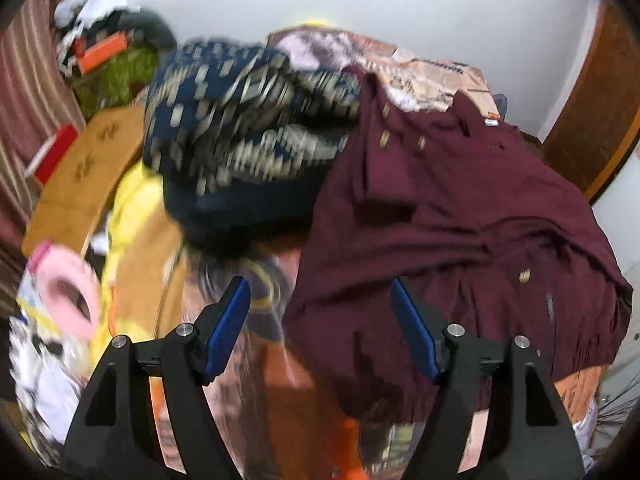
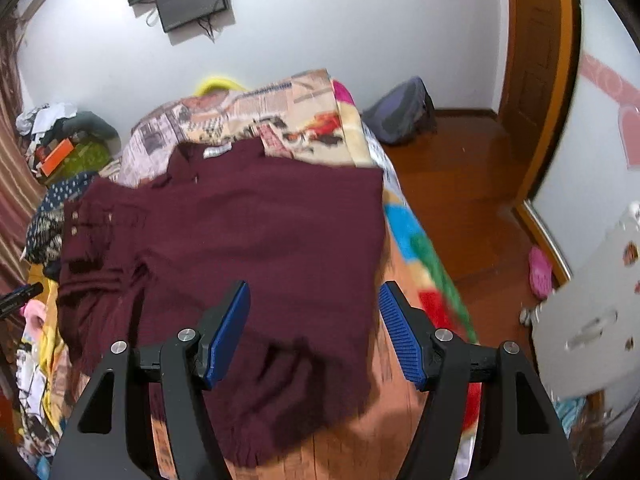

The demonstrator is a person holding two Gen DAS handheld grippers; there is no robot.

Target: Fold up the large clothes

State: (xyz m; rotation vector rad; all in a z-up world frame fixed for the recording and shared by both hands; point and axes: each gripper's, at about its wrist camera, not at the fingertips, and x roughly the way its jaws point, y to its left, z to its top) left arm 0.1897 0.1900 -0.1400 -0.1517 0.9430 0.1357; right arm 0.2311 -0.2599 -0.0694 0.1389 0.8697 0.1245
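On the bed, left to right:
Bedside clutter: a pink slipper (image 1: 66, 292) and yellow cloth (image 1: 134, 204) lie at the left edge; seen clearly only by the left wrist camera
Patterned garment: a navy garment with pale print (image 1: 240, 120) sits bunched in a heap, touching the left shoulder of the maroon one; blurred in the left view; only a sliver of it shows in the right view
Left gripper (image 1: 320, 324): blue pads apart, clamped on nothing; it hovers over the maroon garment's lower left part, where the cloth is rumpled
Maroon garment (image 2: 248, 240): spread mostly flat on the printed bedspread (image 2: 288, 112), collar and label towards the far wall, hem nearest the cameras; a sleeve with small buttons lies creased on its left side
Right gripper (image 2: 314, 328): pads apart, empty; poised above the lower right part of the garment, near its right edge
Step in hand (judgement): garment laid out, no fold begun; both tongs placed to take hold
Next move (judgement): each gripper needs to drop to the cloth and close on an edge or corner, then carry one side across; the rumpled left sleeve likely needs smoothing first
Right view only: wooden floor (image 2: 460, 184), door (image 2: 536, 60), wall screen (image 2: 192, 0), a bag (image 2: 400, 112) by the wall
Left view only: extent of the navy heap crowding the work area
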